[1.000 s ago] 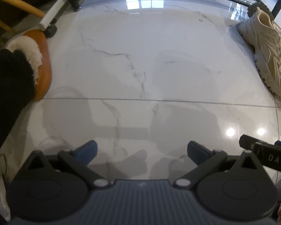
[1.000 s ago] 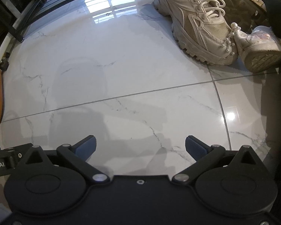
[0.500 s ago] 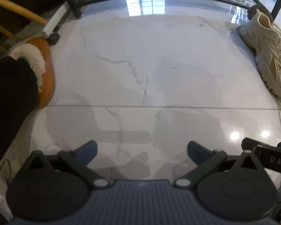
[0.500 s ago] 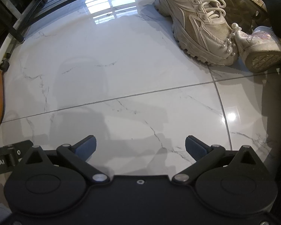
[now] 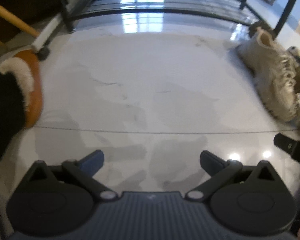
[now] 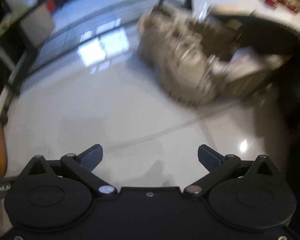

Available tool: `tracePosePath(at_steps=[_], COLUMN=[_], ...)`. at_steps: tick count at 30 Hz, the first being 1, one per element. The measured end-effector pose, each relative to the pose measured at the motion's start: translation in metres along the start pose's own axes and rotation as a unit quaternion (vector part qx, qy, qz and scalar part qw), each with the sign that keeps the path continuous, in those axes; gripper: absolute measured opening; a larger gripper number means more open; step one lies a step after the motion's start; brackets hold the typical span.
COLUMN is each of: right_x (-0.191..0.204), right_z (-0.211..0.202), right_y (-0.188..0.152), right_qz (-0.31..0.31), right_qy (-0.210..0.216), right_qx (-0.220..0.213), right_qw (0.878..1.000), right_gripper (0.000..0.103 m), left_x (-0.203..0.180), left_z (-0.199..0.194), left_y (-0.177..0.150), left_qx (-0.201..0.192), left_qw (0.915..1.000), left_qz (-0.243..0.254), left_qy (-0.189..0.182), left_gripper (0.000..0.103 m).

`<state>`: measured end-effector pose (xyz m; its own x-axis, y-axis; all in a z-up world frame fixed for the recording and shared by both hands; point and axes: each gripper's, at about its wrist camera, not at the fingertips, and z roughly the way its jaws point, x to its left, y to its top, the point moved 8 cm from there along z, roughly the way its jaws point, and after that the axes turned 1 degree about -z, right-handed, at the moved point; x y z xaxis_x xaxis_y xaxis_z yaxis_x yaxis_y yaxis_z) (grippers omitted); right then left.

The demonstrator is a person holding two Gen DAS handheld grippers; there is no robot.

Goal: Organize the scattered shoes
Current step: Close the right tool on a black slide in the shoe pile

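Observation:
A cream chunky sneaker lies on the white marble floor at the right of the left wrist view. In the blurred right wrist view the cream sneaker sits upper right, with a small pale shoe beside it. An orange slipper with white fur lining lies at the left, partly behind a black fuzzy shape. My left gripper is open over bare floor. My right gripper is open too, with nothing between its fingers.
A black metal shoe rack runs along the far side of the floor. A wooden pole and a white-legged stand stand at the far left. The other gripper's black body pokes in at right. A dark shape overhangs the shoes.
Both views have tilted up and pulled back, showing more of the rack. The right wrist view has turned blurry with fast motion; the sneaker now sits lower in it.

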<state>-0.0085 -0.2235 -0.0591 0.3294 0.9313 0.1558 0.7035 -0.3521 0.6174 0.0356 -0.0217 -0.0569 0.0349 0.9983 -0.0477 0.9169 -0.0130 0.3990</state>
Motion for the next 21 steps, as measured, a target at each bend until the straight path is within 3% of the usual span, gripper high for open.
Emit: tracePosePath(at_steps=[5, 10, 13, 16, 21], right_x=[-0.027, -0.073, -0.102, -0.126, -0.147], right_z=[-0.027, -0.052, -0.065, -0.064, -0.057], right_y=[0.016, 0.046, 0.057, 0.060, 0.062], right_qz=[0.011, 0.068, 0.114, 0.149, 0.164], right_qy=[-0.073, -0.144, -0.169, -0.184, -0.194], right_qx=[-0.109, -0.219, -0.262, -0.266, -0.244], right_qw=[0.991, 0.963, 0.943, 0.934, 0.936], right_gripper=[0.103, 0.103, 0.103, 0.103, 0.103], left_x=[-0.028, -0.049, -0.080, -0.112, -0.156], left_z=[-0.004, -0.002, 0.003, 0.006, 0.009], left_y=[0.017, 0.042, 0.058, 0.073, 0.090], left_qx=[-0.024, -0.046, -0.057, -0.067, -0.102], left_qw=[0.9978, 0.9935, 0.9906, 0.9872, 0.9806], left_qz=[0.016, 0.002, 0.033, 0.071, 0.115], left_qy=[-0.060, -0.104, -0.120, -0.127, -0.122], left_gripper=[0.102, 0.102, 0.102, 0.102, 0.102])
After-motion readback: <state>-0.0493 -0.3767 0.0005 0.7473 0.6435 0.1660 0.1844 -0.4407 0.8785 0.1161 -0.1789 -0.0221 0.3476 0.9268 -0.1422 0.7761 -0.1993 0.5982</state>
